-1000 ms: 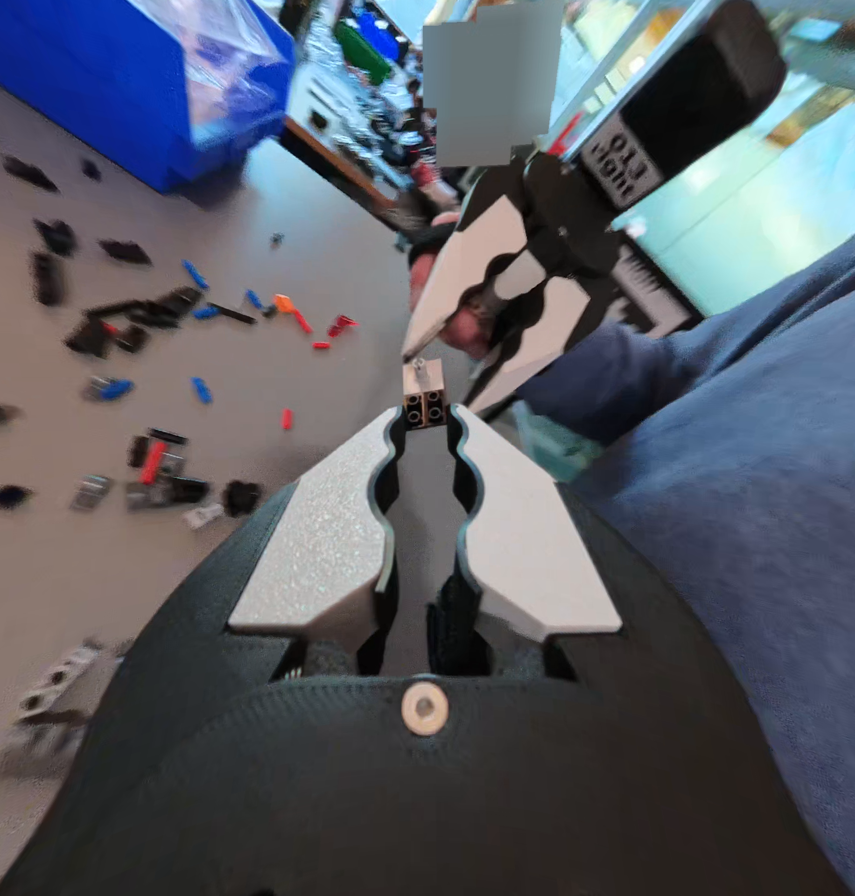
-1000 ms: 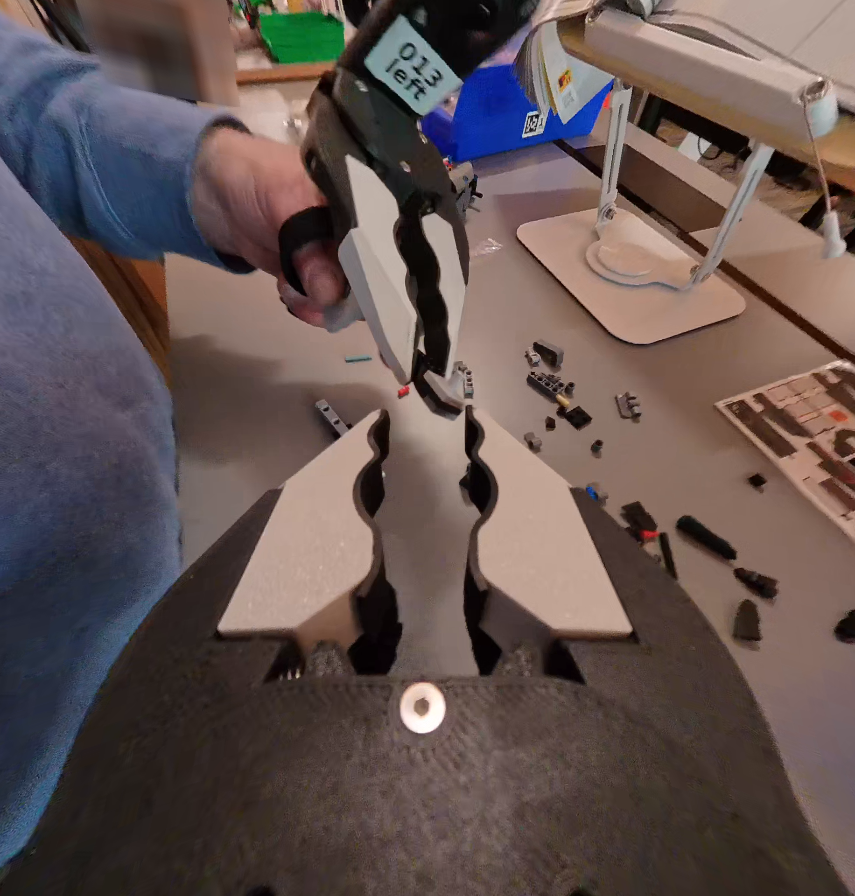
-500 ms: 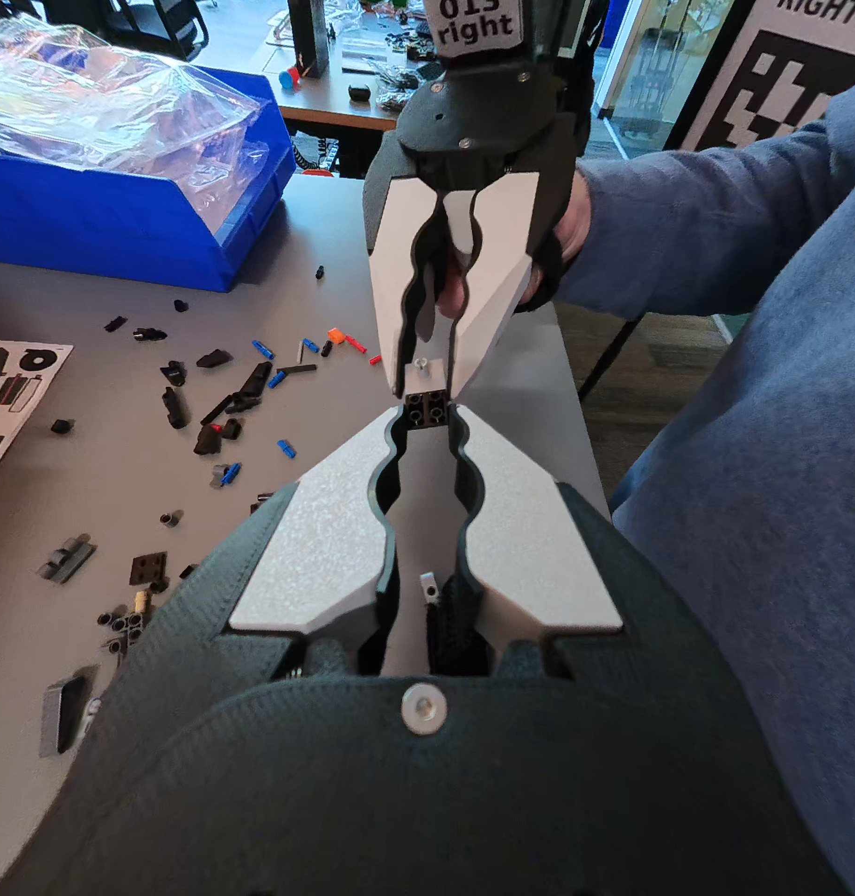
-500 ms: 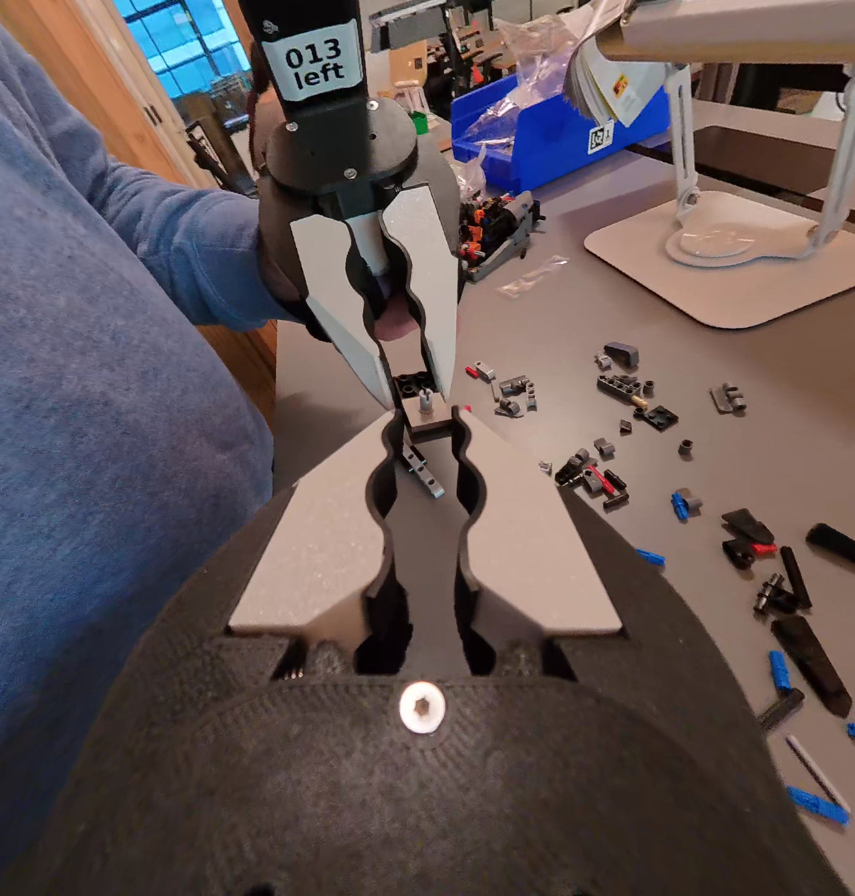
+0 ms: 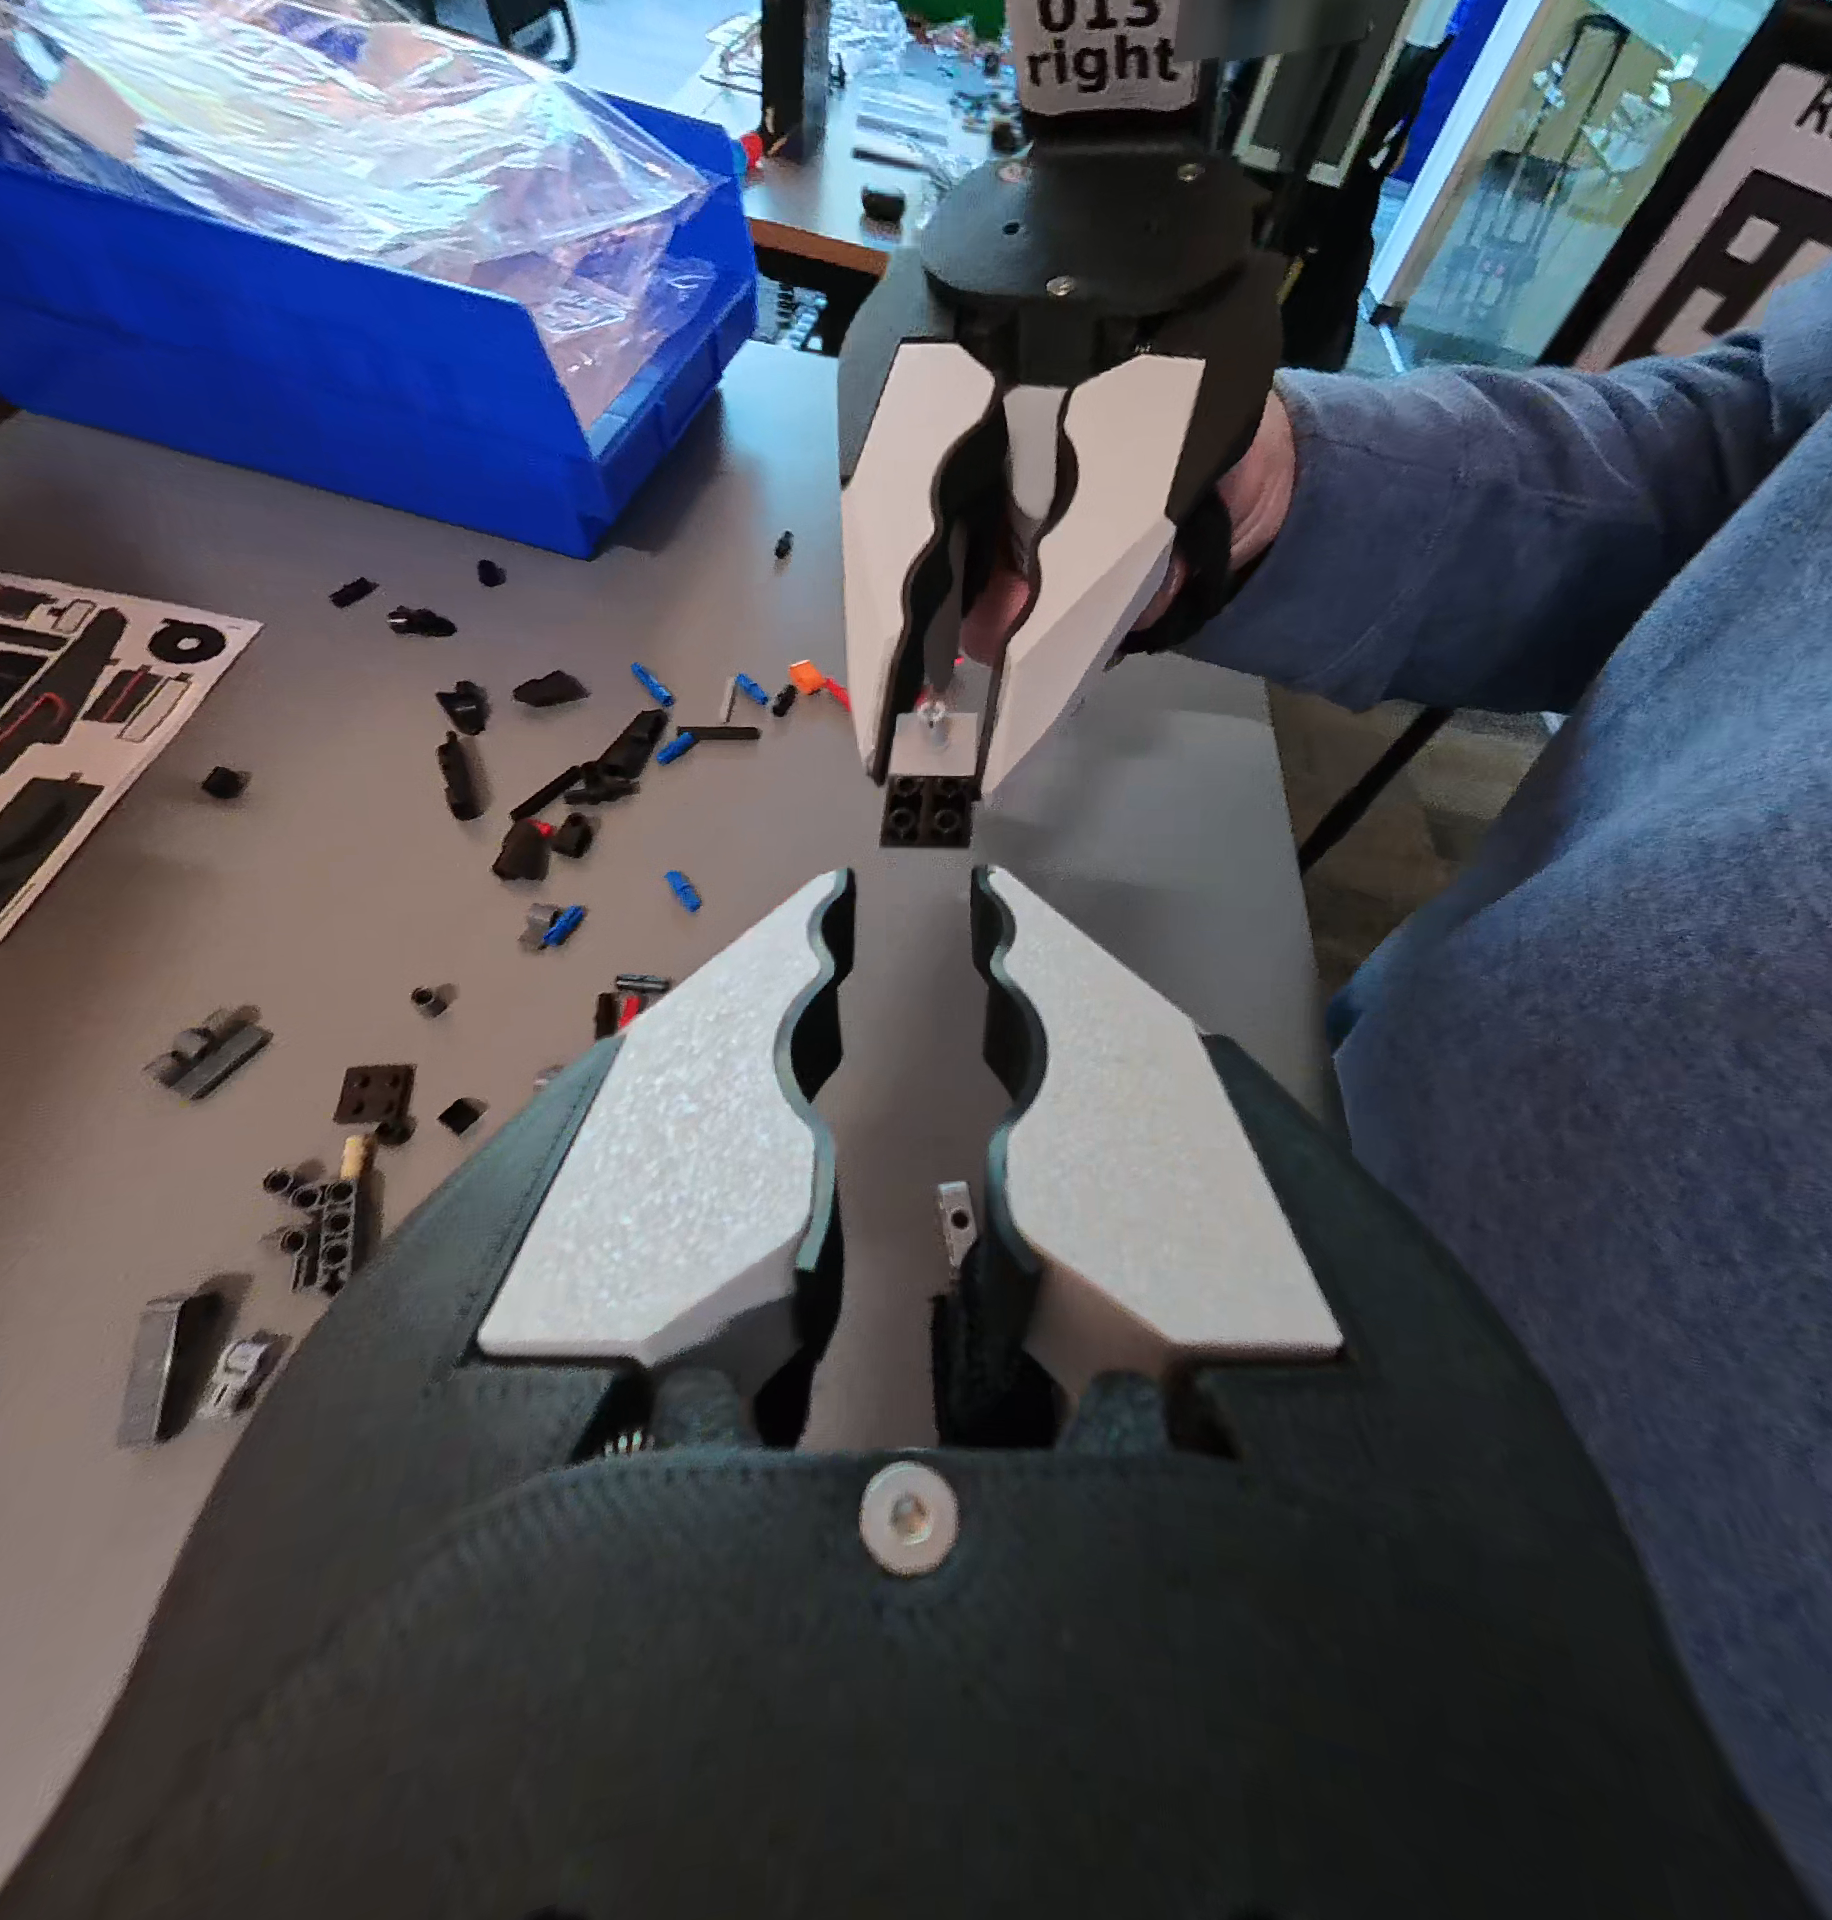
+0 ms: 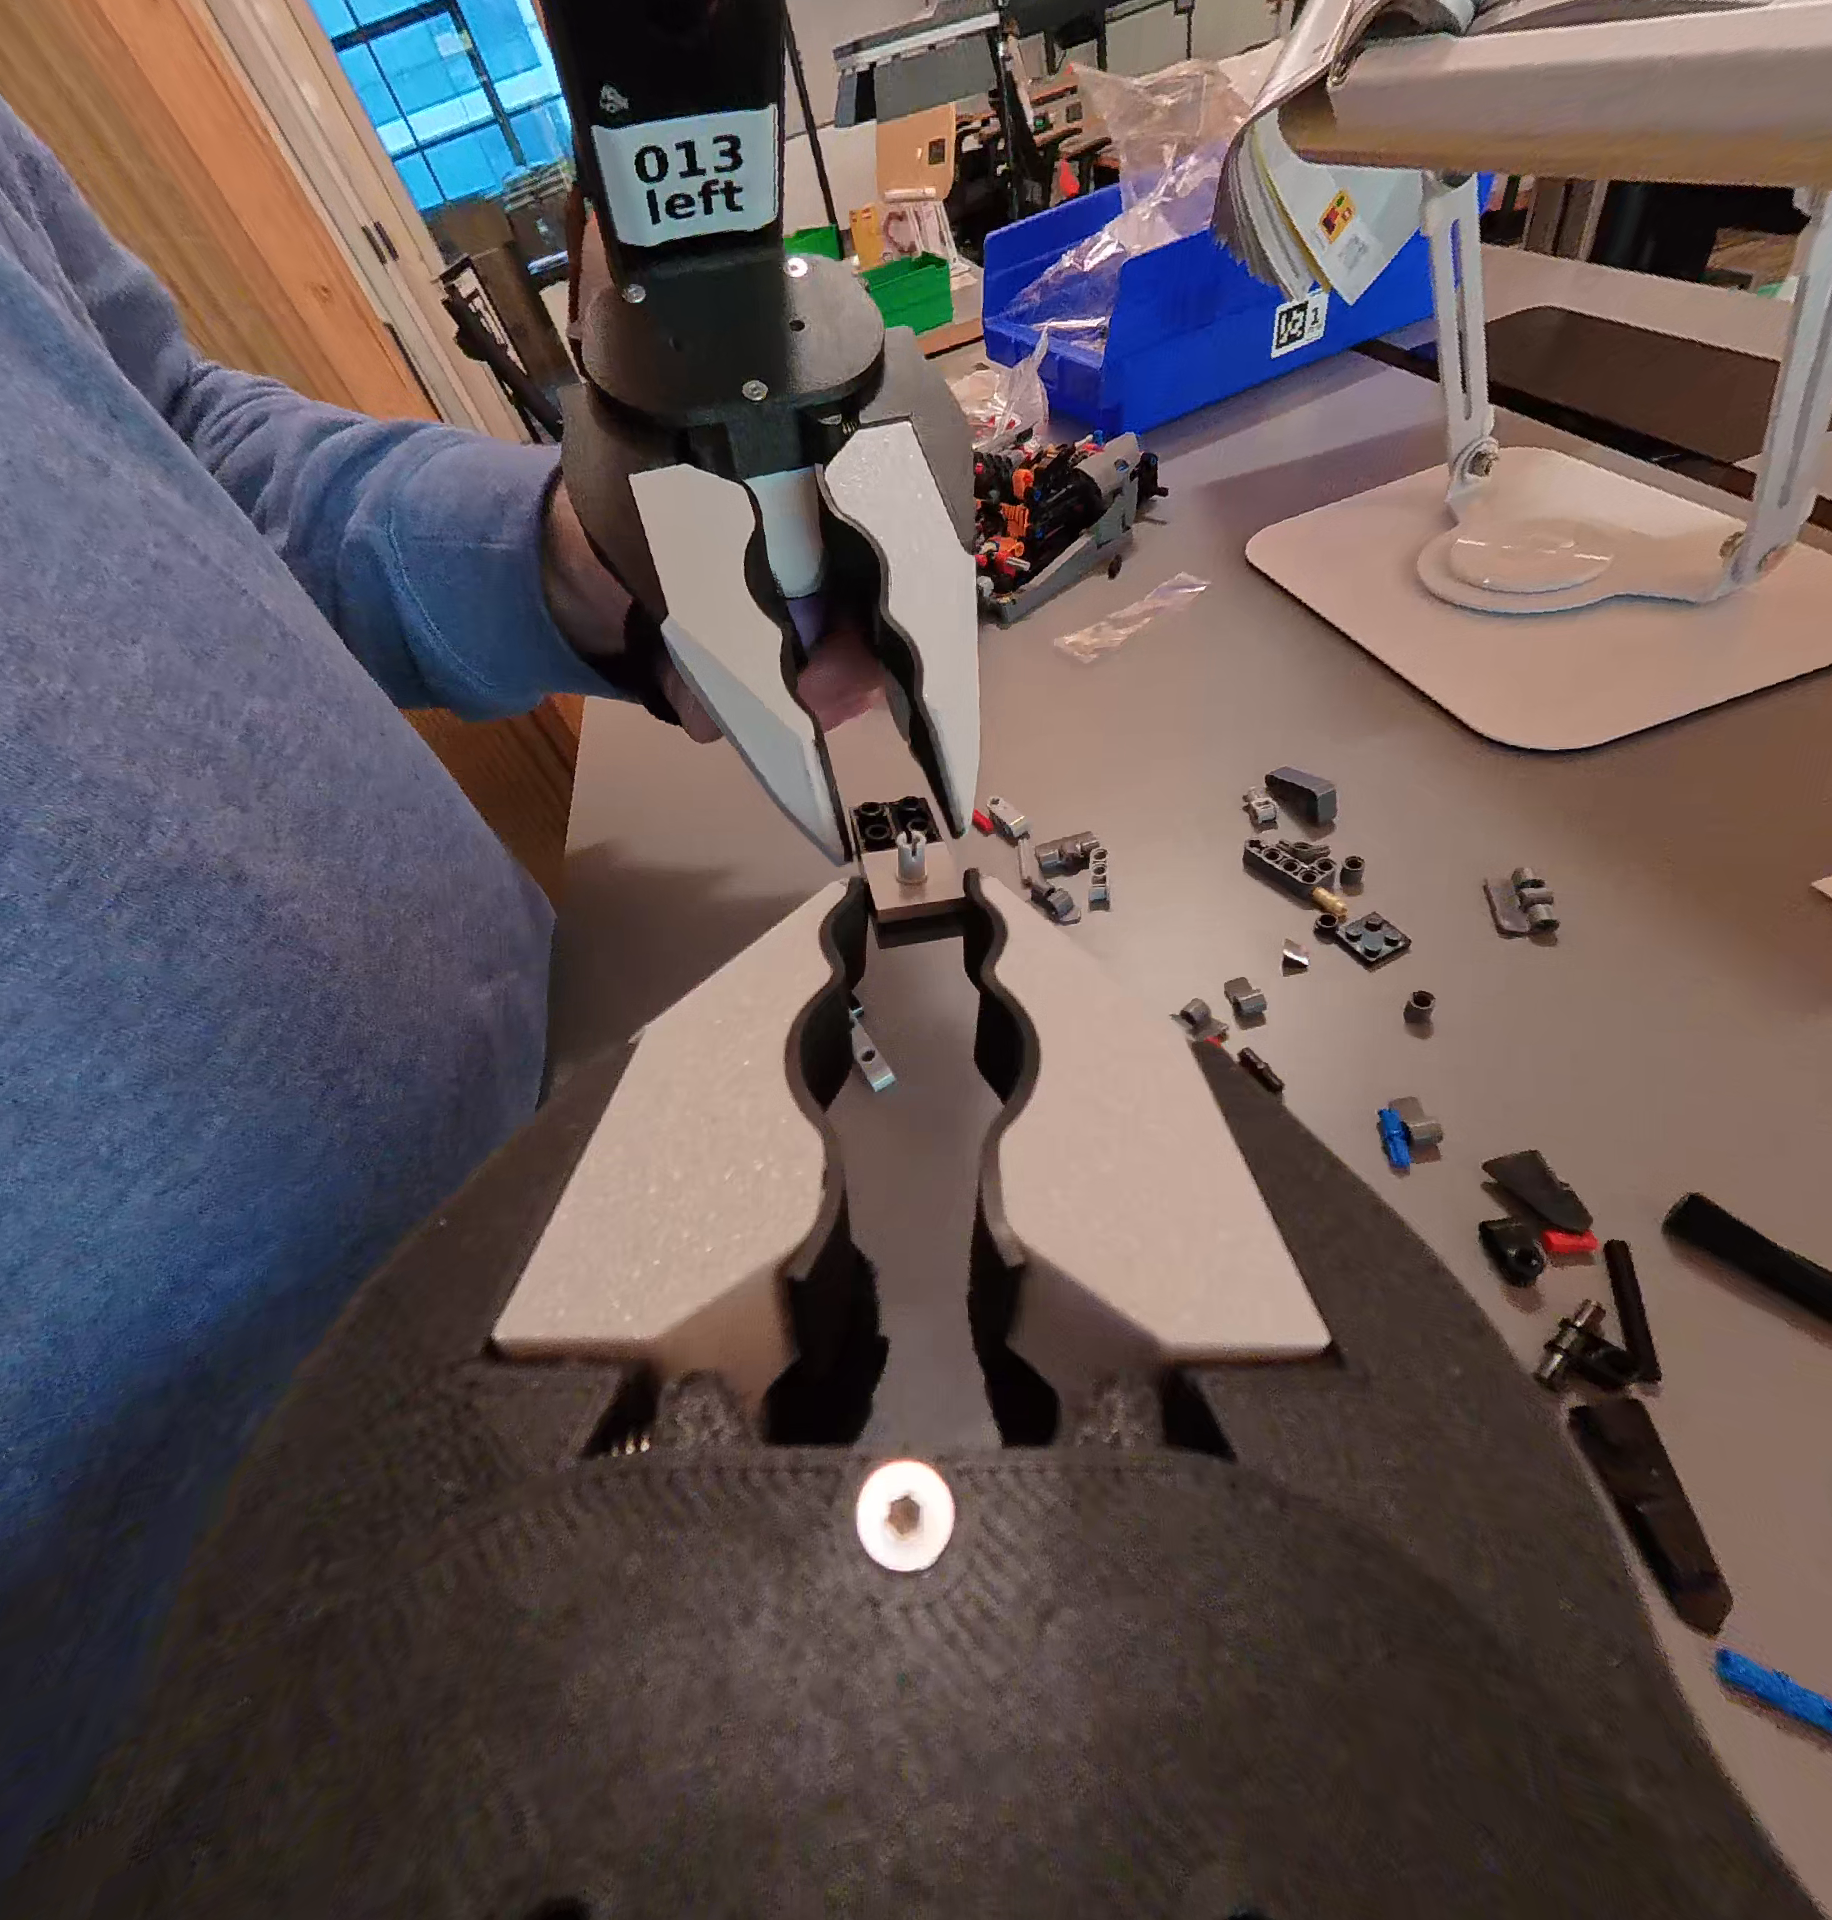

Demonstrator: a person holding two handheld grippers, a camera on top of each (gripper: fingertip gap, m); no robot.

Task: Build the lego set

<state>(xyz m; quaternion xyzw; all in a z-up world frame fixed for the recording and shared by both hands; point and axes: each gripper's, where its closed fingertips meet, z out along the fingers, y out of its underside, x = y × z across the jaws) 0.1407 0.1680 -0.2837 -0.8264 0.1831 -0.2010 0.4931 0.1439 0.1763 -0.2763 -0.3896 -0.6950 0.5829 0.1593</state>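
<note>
Left claw point(image 5: 914, 881) let go and spread. Right claw point(image 6: 915, 889) pinches the tiny brick piece point(image 5: 928, 808). It looks light, hard and slippery, so grip its flat sides.

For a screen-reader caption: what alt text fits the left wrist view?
The right hand-held gripper holds a small grey and black lego piece just beyond the open left hand-held gripper. Loose lego parts lie on the grey table.
</note>
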